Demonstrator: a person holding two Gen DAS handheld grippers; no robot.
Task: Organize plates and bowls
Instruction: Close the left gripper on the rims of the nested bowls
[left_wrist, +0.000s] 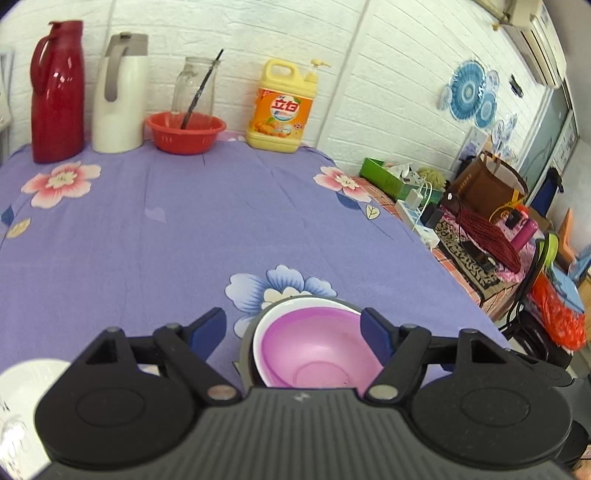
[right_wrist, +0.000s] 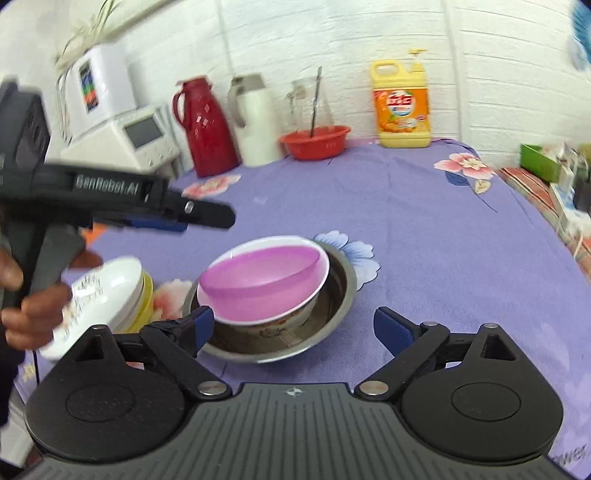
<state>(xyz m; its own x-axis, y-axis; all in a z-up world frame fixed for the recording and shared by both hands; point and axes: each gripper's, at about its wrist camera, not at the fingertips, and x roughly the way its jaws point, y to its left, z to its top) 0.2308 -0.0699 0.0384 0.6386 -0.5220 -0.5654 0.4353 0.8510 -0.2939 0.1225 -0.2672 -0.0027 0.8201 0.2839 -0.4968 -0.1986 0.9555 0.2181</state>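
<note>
I read "GenRobot.AI" on my open left hand-held gripper (right_wrist: 207, 216), above the pink bowl (right_wrist: 260, 284) ahead of my open right hand-held gripper (right_wrist: 293, 326).

The pink bowl (right_wrist: 260, 284) looks like translucent plastic, smooth and slightly glossy. It sits in a white bowl (right_wrist: 317, 295) that seems glazed ceramic with a shine. The outer basin (right_wrist: 340, 295) is metal, brushed and reflective. The worktop (left_wrist: 184, 229) has a matt purple cloth with printed flowers. The red basket (left_wrist: 184, 133) is glossy plastic, and the jar (left_wrist: 194, 85) behind it is clear glass
</note>
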